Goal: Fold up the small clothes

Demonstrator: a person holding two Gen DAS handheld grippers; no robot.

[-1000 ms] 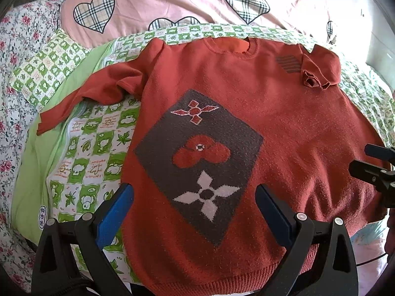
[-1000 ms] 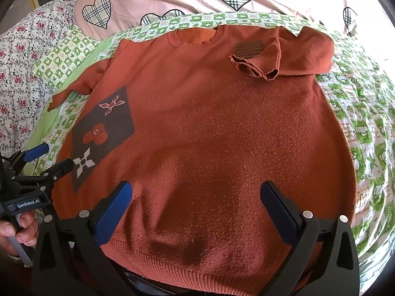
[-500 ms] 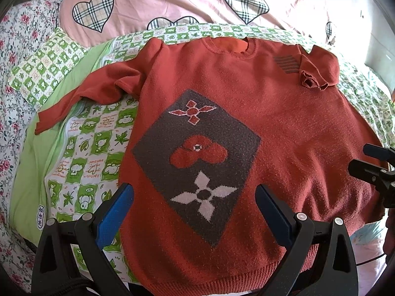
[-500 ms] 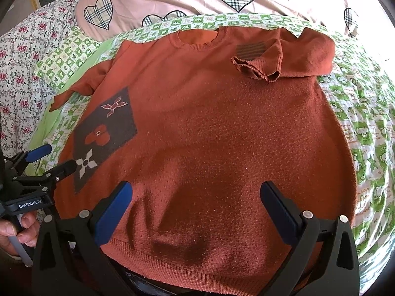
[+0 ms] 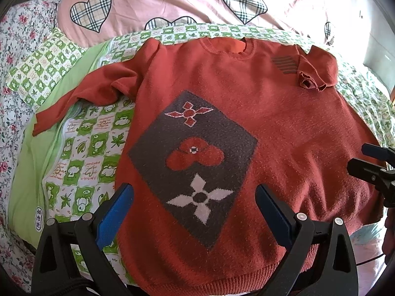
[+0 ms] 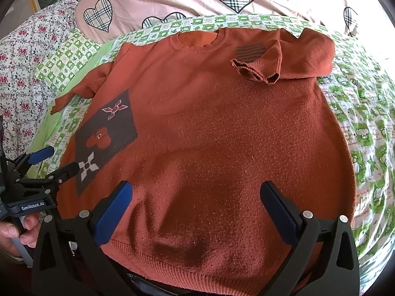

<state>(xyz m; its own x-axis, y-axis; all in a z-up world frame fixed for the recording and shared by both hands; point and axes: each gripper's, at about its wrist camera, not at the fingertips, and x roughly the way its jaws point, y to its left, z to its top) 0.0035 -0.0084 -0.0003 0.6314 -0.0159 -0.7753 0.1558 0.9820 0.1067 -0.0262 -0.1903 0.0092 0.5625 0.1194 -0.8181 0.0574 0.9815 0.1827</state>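
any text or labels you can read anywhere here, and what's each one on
"GenRobot.AI": white lettering on the black body of the left claw, seen from the right wrist view.
Blue oval label on the green edge of the checked quilt: has characters, too small to read.
Script inside the quilt's white squares: too blurred to read.
The red sweater carries only flower motifs and stripes, no words.

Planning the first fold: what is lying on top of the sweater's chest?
The right sleeve is folded onto the sweater, its cuff partly covering a striped patch. The rest of that patch is hidden.
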